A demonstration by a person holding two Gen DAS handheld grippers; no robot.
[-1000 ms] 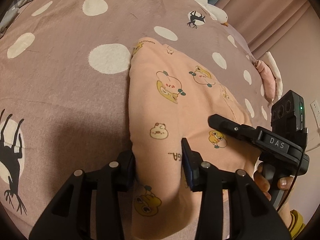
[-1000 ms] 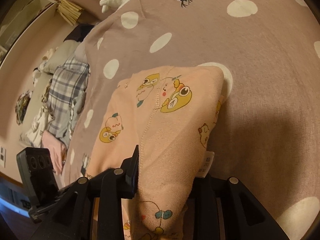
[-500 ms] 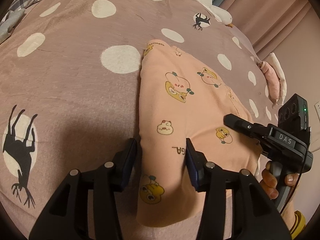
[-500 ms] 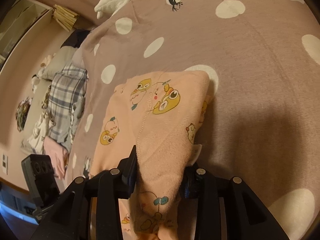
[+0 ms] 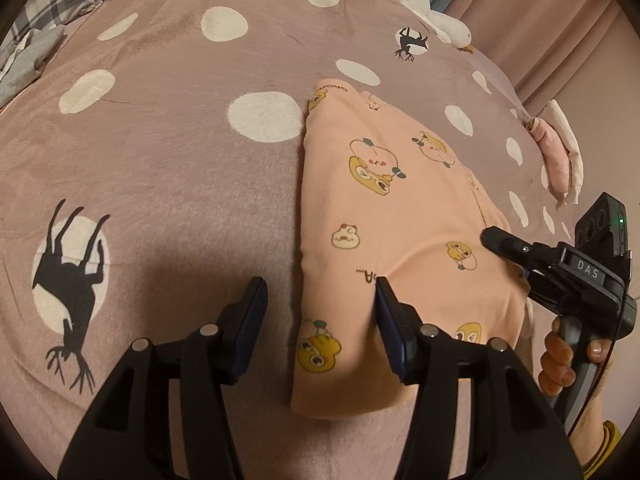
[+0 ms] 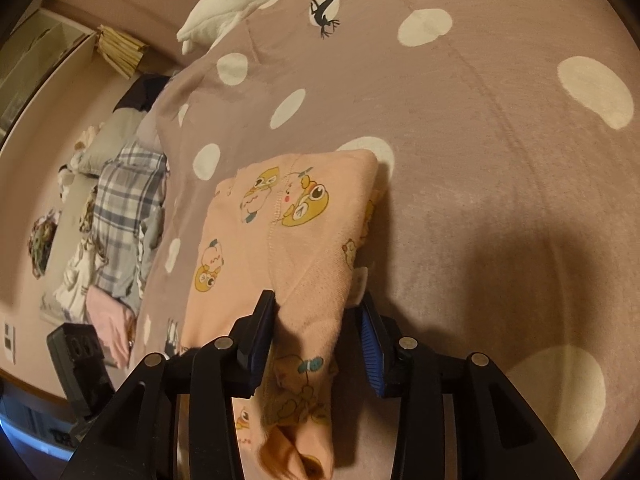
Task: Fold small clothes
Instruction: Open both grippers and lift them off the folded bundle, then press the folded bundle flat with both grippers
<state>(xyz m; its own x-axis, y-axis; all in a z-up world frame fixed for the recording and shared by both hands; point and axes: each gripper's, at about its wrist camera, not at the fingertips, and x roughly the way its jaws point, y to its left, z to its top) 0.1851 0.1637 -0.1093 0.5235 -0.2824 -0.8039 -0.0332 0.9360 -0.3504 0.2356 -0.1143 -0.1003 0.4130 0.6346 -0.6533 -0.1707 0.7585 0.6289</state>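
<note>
Left wrist view: both grippers (image 5: 318, 320) (image 6: 316, 336) spread wide, empty, astride soft, limp pink garment (image 5: 384, 216); pinch 6 o'clock hem.

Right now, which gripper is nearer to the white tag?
Right gripper: the tag sits by its fingertip. Left gripper straddles the garment's opposite edge.

both grippers sitting low with jaws spread: left gripper (image 5: 318, 316) wide open, right gripper (image 6: 318, 332) parted too, hand (image 5: 568, 360) wrapped round its handle
</note>
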